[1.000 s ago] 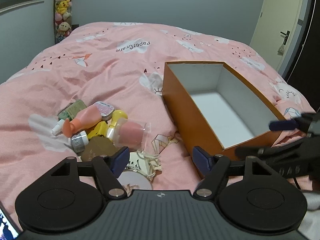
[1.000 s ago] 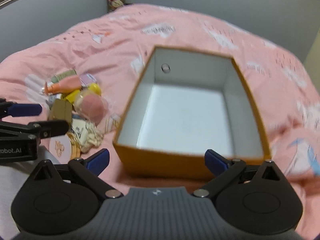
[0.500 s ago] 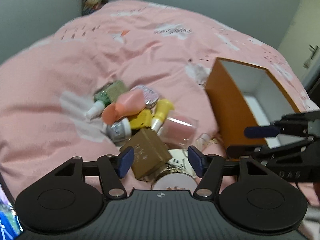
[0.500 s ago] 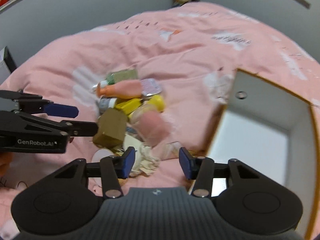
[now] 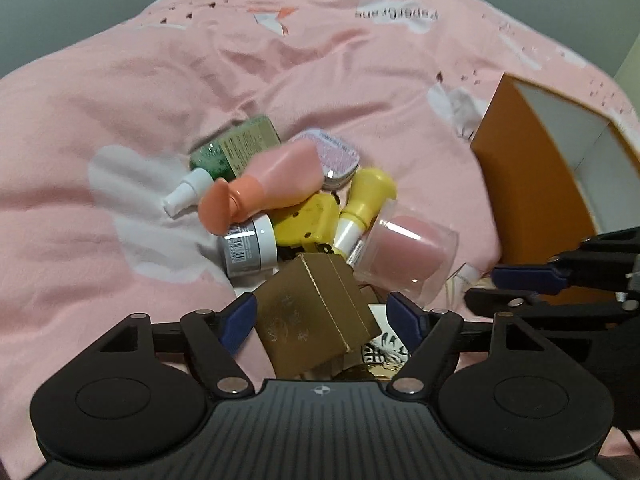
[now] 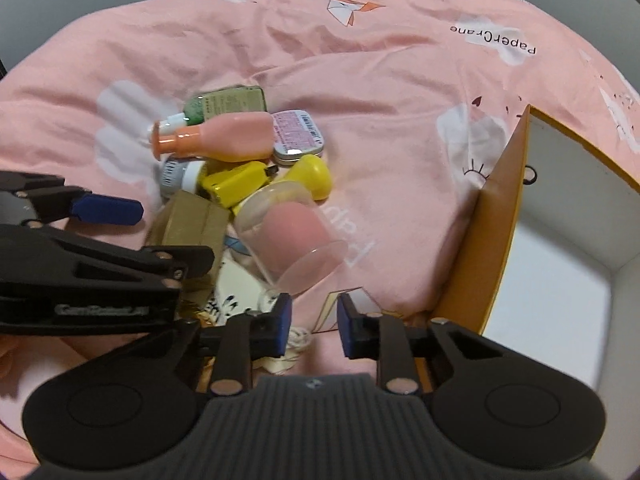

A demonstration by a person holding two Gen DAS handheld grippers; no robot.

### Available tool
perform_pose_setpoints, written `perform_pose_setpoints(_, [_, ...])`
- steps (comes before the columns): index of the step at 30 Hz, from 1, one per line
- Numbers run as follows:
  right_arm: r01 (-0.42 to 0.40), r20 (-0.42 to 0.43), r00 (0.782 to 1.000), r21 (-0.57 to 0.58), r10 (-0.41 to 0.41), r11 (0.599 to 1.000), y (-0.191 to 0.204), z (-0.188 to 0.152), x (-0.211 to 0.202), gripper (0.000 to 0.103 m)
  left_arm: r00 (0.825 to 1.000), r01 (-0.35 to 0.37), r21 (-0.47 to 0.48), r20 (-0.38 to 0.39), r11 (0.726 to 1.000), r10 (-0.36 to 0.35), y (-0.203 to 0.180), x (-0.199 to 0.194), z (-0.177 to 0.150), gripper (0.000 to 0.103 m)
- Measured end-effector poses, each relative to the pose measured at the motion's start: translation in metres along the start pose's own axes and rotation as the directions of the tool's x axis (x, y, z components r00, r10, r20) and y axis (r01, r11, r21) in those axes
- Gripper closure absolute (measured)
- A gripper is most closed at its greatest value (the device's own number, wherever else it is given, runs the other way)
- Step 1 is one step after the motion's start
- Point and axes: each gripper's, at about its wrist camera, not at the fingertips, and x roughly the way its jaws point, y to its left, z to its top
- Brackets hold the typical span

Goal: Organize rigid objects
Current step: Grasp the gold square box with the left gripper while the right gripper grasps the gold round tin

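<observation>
My left gripper (image 5: 322,316) is matte black plastic throughout: a ribbed dark grey housing carrying a small compass-like emblem, flanked by two rounded lobes, each with a raised disc moulded in. The angled black link arms have triangular cut-outs and pivot on silver round-headed screws. Its fingers (image 5: 239,317) end in dark blue pads.

My right gripper (image 6: 313,325) is the same build, with blue-faced pads on black fingers (image 6: 282,322) and the same silver pivots. Seen side-on from the right wrist camera, the left unit shows raised lettering on its black flank (too blurred for me to read). A thin black cable trails at the lower right of the left wrist view.
</observation>
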Motion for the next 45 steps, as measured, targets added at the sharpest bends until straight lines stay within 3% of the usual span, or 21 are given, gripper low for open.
perform_pose_setpoints(9, [-0.002,0.011,1.000,-0.042,0.002,0.999,0.001,-0.001,0.008,0.082,0.993,-0.097,0.093,-0.059,0.991,0.102,-0.014,0.029,0.001,0.014])
perform_pose_setpoints(12, [-0.017,0.010,1.000,-0.040,0.017,0.999,0.001,-0.001,0.008,0.080,0.995,-0.076,0.094,-0.053,0.993,0.082,-0.010,0.023,0.000,0.017])
perform_pose_setpoints(15, [-0.053,0.005,0.999,-0.022,0.053,0.998,0.000,-0.002,0.007,0.079,0.997,-0.060,0.105,-0.042,0.993,0.065,-0.004,0.009,-0.004,0.027])
perform_pose_setpoints(19, [-0.167,-0.022,0.986,0.007,0.167,0.986,0.000,-0.004,0.009,0.078,0.999,-0.037,0.108,-0.024,0.993,0.040,0.007,-0.011,-0.010,0.042])
perform_pose_setpoints(22, [-0.250,-0.047,0.967,0.006,0.250,0.968,0.007,-0.006,0.012,0.068,1.000,-0.002,0.076,-0.020,0.997,0.004,0.020,-0.021,-0.013,0.050])
perform_pose_setpoints(25, [-0.238,-0.047,0.971,-0.025,0.236,0.971,0.015,-0.006,0.014,0.068,1.000,0.018,0.038,-0.022,0.999,-0.017,0.028,-0.019,-0.014,0.050])
perform_pose_setpoints(29, [-0.252,-0.054,0.966,-0.013,0.251,0.968,0.013,-0.005,0.014,0.067,1.000,0.006,0.068,-0.029,0.998,-0.004,0.023,-0.009,-0.012,0.049])
perform_pose_setpoints(34, [-0.325,-0.079,0.942,0.024,0.325,0.946,0.008,-0.006,0.012,0.061,1.000,0.019,0.064,-0.017,0.998,-0.018,0.024,-0.004,-0.013,0.050])
perform_pose_setpoints(39, [-0.335,-0.155,0.927,0.070,0.343,0.939,0.016,-0.014,0.029,0.058,0.999,0.037,0.092,0.026,0.995,-0.039,0.023,-0.024,-0.020,0.051])
perform_pose_setpoints(45, [-0.379,-0.229,0.881,0.183,0.414,0.907,0.014,-0.022,0.059,0.044,0.997,0.055,0.068,0.057,0.996,-0.059,0.028,-0.037,-0.025,0.051])
